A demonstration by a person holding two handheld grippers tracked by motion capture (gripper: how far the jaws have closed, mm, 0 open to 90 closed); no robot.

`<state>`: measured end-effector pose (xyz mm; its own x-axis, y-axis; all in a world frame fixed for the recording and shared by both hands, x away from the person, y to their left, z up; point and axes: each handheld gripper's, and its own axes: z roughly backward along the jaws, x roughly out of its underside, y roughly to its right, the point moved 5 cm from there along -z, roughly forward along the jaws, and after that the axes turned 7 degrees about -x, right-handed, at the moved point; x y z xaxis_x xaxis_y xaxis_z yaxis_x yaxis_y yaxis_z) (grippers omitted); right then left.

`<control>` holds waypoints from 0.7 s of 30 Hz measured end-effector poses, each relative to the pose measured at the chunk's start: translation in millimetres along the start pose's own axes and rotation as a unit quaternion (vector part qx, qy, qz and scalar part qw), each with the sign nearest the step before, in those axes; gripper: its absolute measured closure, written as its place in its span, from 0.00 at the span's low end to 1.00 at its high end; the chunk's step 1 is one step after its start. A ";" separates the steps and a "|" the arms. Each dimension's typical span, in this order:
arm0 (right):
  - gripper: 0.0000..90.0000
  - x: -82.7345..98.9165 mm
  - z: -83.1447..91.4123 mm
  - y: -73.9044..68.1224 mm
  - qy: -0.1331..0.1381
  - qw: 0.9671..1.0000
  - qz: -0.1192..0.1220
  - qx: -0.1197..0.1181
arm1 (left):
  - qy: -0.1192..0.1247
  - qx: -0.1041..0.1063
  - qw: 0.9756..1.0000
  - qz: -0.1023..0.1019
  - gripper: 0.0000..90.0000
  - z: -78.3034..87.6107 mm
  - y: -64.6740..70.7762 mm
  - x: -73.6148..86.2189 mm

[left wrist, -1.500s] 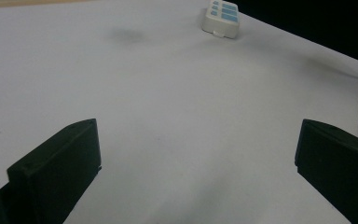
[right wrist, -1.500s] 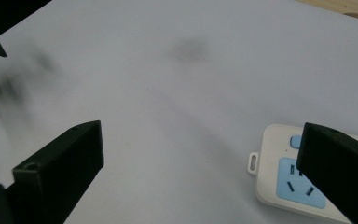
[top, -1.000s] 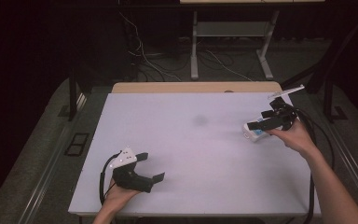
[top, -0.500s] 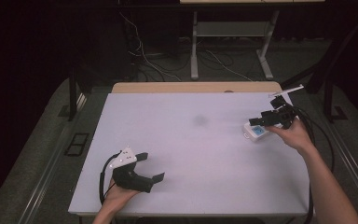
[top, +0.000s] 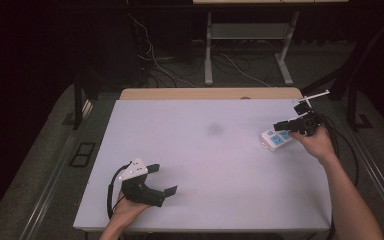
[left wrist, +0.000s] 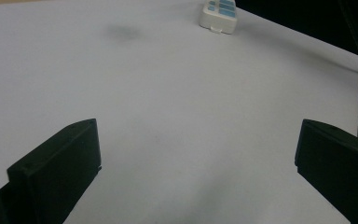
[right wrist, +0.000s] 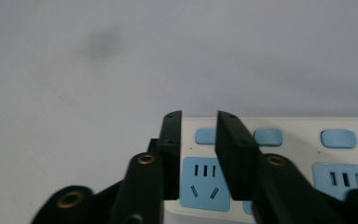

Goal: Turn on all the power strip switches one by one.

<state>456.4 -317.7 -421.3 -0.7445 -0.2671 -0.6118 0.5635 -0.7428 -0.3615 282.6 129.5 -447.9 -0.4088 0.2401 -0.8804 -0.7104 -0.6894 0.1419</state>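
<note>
Power strip [top: 276, 139], white with blue sockets, lies flat near the three-o'clock edge of the white table [top: 205, 165], just under the right gripper [top: 283, 127]. Seen from the right gripper view, that gripper's jaws have just been closing and stand a narrow gap apart above the strip's [right wrist: 279, 158] socket face, with nothing clamped between them. Down at seven o'clock the left gripper [top: 163, 180] rests on the tabletop, jaws spread wide and empty. A faint grey smudge [top: 213, 129] marks the table's middle.

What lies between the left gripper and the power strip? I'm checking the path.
Bare white table except a faint dark smudge, per the high view.
</note>
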 end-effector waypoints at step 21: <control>1.00 0.3 -21.1 12.4 -0.016 1.000 0.007 -0.006 | -0.001 -0.001 1.000 0.000 0.00 0.8 -2.0 0.5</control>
<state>470.8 -314.1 -440.8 -0.7475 -0.2971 -0.5941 0.5782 -0.7312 -0.3620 283.4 131.6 -448.2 -0.4100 0.2426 -0.8792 -0.7096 -0.6905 0.1404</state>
